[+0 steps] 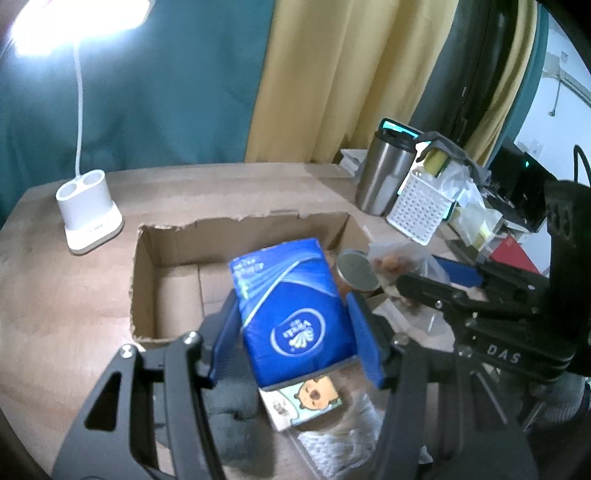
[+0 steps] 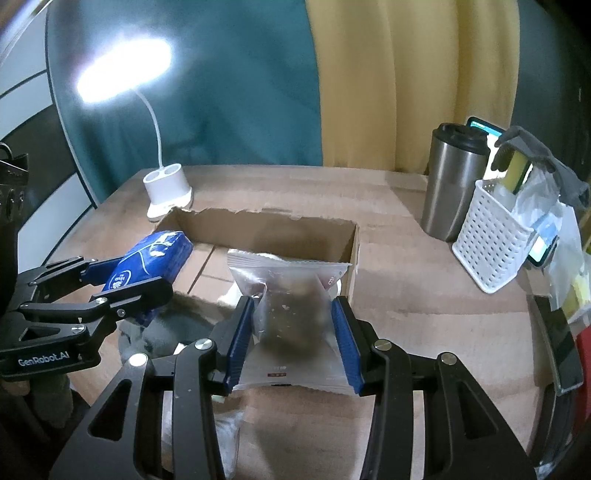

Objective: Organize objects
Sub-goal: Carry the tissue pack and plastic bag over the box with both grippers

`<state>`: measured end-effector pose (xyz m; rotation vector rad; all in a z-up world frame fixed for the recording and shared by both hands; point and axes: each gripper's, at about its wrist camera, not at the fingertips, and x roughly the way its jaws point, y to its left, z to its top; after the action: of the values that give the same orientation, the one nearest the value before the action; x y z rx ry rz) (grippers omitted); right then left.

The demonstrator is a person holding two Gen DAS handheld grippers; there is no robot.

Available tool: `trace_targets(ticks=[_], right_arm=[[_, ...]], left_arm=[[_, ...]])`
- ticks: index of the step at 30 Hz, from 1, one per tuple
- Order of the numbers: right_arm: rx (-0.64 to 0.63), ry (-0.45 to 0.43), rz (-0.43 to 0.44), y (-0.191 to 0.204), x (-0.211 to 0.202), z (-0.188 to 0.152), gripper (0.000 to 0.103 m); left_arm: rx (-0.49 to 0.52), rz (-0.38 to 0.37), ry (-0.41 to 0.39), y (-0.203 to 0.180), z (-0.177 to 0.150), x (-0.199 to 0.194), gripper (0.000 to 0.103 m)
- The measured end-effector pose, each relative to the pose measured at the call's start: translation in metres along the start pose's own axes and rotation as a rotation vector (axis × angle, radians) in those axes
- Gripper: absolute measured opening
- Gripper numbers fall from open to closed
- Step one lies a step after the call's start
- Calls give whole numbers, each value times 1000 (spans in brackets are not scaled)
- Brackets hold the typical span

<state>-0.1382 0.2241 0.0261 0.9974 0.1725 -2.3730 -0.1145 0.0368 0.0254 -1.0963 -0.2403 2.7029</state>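
Tissue pack, glossy blue with white logo, in left gripper.

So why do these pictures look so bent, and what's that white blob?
Both views are fisheye, so the table edges curve and the corners go black. The blob is the lamp, blown out in the right wrist view and again at the left wrist view's top left. The tissue pack looks slightly soft.

Wooden table, cardboard box, lamp
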Motion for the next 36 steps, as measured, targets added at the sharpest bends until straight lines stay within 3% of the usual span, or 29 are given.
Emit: trace_targets(ticks=[14,36], right_arm=[[-1,-8,-13,-10,12,17,46],[-16,41,-6,-24,56,46,46]], left_arm=[[-9,-8,-24,4,19,14,58],[-52,13,9,21,30,53,58]])
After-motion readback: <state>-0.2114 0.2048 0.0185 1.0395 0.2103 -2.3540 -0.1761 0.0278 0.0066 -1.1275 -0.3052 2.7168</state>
